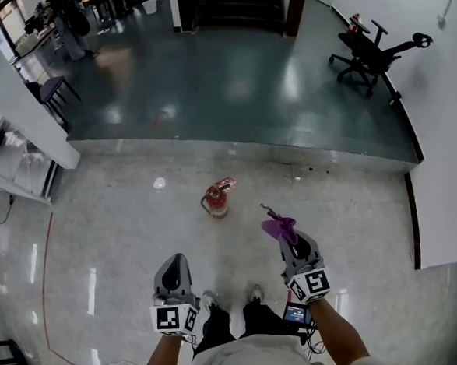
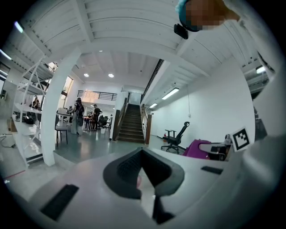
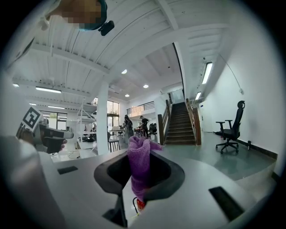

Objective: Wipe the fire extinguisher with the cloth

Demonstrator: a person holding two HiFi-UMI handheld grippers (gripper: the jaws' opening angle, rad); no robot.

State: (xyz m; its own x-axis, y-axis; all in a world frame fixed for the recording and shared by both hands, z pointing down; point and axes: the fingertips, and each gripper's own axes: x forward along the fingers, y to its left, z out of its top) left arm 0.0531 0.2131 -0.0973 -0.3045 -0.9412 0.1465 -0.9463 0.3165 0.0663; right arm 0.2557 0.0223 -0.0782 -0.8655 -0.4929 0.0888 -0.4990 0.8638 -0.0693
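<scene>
Holding the purple cloth [image 1: 279,228] clenched in my right tool [image 1: 293,246], left tool [image 1: 172,274] closed on nothing, I should approach the fire extinguisher [image 1: 216,200] on the floor [image 1: 122,224] ahead; crouch low, steady it, wipe top downward.

A red fire extinguisher [image 1: 216,200] stands on the pale speckled floor [image 1: 114,225], a little farther out than both grippers. The right gripper [image 1: 293,240] holds a bunched purple cloth [image 1: 278,227] at its tip, near the extinguisher's right but apart from it. The left gripper [image 1: 174,264] hangs at the near left.
</scene>
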